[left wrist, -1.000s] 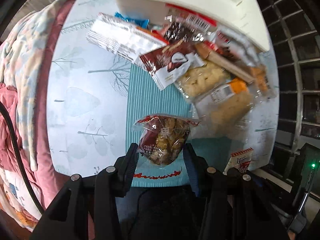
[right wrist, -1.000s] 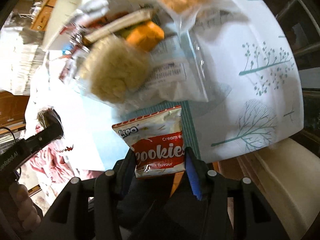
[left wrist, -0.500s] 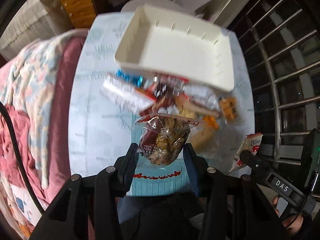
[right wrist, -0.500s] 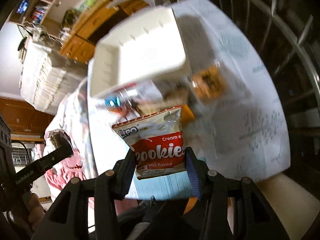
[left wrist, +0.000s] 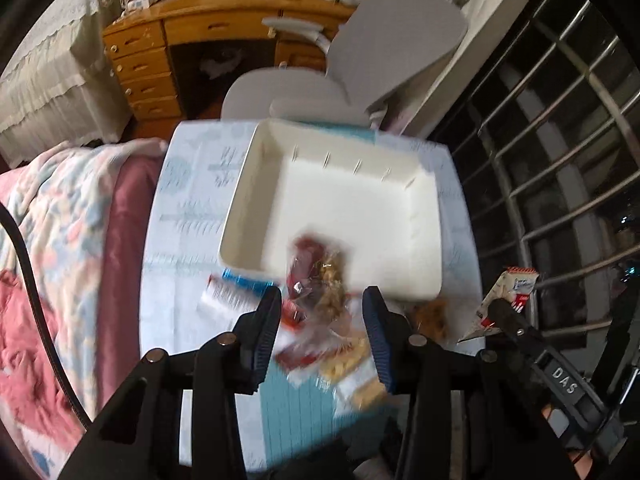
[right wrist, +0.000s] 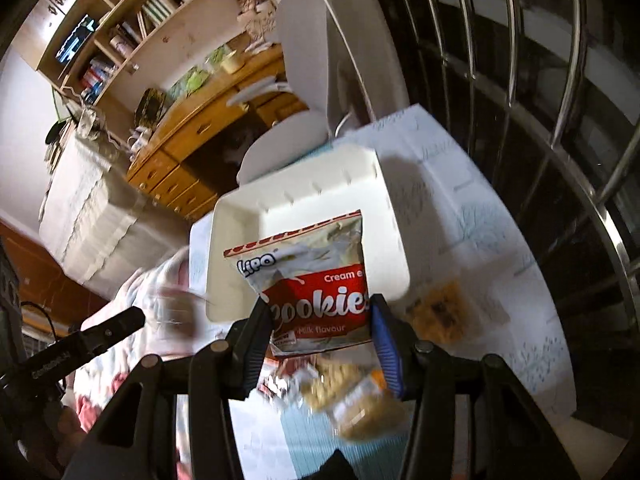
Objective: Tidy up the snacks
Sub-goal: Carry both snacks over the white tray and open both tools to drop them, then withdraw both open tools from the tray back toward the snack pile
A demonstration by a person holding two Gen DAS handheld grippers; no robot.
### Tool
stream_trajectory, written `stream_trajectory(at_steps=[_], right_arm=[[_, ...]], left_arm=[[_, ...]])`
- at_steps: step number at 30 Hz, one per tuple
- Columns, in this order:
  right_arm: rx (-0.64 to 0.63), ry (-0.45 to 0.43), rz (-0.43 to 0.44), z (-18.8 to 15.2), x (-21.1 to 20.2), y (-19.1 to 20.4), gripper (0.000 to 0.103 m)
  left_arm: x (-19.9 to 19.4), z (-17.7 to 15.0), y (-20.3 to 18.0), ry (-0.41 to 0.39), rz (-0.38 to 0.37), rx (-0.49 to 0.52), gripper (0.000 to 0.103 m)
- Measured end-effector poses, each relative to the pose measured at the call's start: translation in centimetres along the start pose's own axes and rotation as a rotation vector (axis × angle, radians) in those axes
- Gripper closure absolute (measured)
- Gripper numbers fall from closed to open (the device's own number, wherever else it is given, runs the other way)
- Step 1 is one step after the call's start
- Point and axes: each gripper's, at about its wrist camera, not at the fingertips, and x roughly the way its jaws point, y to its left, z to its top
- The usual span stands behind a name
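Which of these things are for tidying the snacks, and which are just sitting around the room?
For the job:
- white tray
- clear nut snack packet, blurred, between the left gripper's fingers
- cookies packet held by the right gripper
- snack pile on the table

Just lying about:
- grey chair
- wooden desk
- bookshelf
- blanket

Clear-and-red nut snack pack [left wrist: 318, 276], blurred, sits just ahead of the left jaws, over white tray [left wrist: 352, 200] near rim. Red-white "Cookies" packet [right wrist: 312, 288] upright, pinched between right jaws. Loose snacks pile [right wrist: 352, 400] below jaws.
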Motion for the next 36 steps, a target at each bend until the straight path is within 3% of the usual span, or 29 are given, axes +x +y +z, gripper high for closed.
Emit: stream_trajectory(at_steps=[4, 9, 13, 16, 28, 36], right_arm=[[-0.002, -0.012, 0.007, 1.2, 2.6, 0.3, 0.055], [-0.019, 0.002, 0.034, 2.3, 5.1, 0.7, 0.052], [-0.012, 0.001, 0.034, 2.7, 5.8, 0.8, 0.026], [-0.009, 0.000, 0.035, 2.9, 5.8, 0.6, 0.024], [-0.030, -0.018, 0.069, 1.6, 1.9, -1.5, 0.024], [-0.095, -0.027, 0.092, -1.0, -2.3, -4.0, 0.024]], left_arm=[[1.7, 2.3, 0.5, -0.054, -0.035, 0.013, 0.068], [4.4, 3.6, 1.7, -0.029, -0.049, -0.003, 0.069], [6.0, 3.6, 2.3, -0.007, -0.042, 0.001, 0.069], [6.7, 3.1, 2.3, 0.005, -0.040, 0.008, 0.069], [4.6, -0.7, 0.3, -0.007, -0.017, 0.010, 0.069], [1.8, -6.3, -2.3, -0.039, 0.003, -0.028, 0.069]])
